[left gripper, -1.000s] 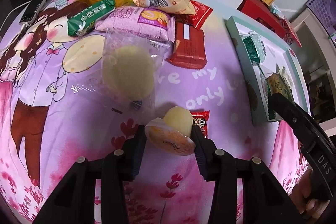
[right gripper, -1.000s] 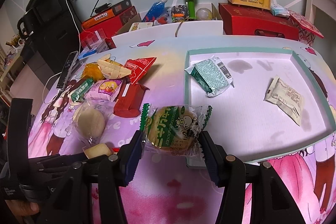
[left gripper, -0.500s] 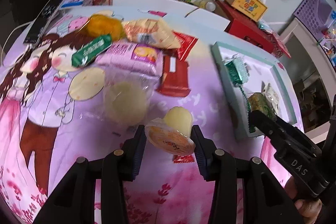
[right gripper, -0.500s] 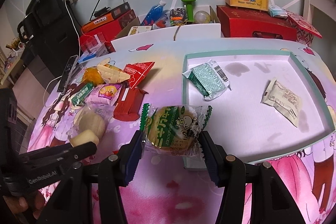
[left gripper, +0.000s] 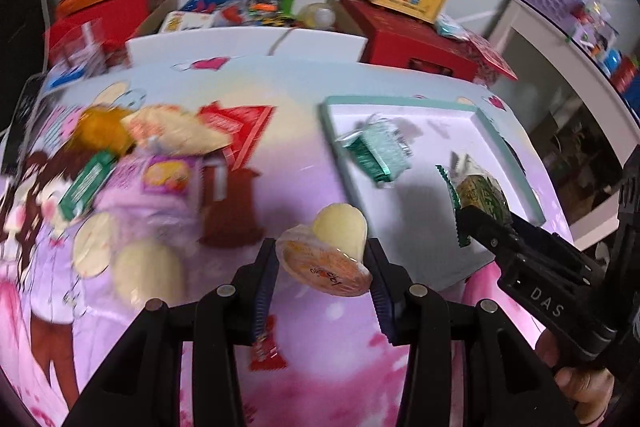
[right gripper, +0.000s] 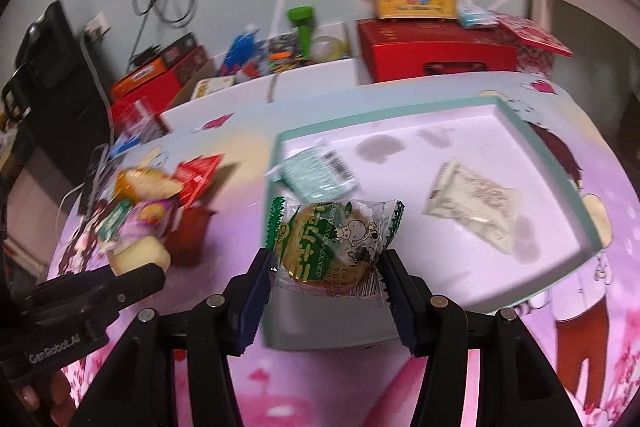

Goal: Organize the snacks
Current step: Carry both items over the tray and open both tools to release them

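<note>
Here my left tongs (left gripper: 322, 265) clamp a jelly cup (left gripper: 325, 259) above the purple worktop (left gripper: 320, 347), while my right tongs (right gripper: 326, 269) grip a green-wrapped biscuit (right gripper: 334, 241) over the near edge of the teal-rimmed tray (right gripper: 560, 163); beyond, two packets lie inside it.

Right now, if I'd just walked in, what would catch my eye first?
Probably the two snacks held up over the table: a heart-shaped jelly cup pinched in the left gripper, and a green-wrapped biscuit in the right gripper. Behind lies a mint-rimmed tray holding two packets, with a jumbled snack pile to its left.
</note>
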Motion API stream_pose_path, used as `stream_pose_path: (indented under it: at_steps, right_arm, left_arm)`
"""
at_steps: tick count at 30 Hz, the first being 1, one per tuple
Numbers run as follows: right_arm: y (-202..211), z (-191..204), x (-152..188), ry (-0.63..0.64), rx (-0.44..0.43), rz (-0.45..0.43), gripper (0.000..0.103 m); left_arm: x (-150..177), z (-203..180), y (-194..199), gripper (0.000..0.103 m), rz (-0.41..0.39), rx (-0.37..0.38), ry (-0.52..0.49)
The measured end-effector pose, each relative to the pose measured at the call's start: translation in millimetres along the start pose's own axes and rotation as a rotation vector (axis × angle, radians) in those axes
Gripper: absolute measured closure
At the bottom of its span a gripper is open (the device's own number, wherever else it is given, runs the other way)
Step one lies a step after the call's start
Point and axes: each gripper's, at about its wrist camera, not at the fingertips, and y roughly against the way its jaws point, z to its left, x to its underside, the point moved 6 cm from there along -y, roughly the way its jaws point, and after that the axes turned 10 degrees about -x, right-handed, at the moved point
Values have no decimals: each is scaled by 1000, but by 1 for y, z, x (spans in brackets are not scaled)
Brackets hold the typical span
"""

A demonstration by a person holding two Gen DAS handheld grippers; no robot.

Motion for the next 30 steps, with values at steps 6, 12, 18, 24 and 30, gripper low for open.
stream_pose_path:
  at_steps: [6,12,18,24,30]
  right_arm:
    - [10,-38,-8,-63,60,-26,45]
    - [19,-72,-8,-122,109,-39,45]
    - [18,-92,-3,-165,137,-23,45]
    - [3,-95,6,-162,133,30,45]
    - [2,-91,7,-155,129,35,43]
  left_arm:
    - [-18,-45,-7,58,-16,25,-107]
    - [-20,-86,-21,58,-13,39,-213]
    - [-11,-111,-38,58,8,34,-282]
    - [-2,-113,-52,57,39,15,-296]
    - [-5,-109,-46,49,32,19,-276]
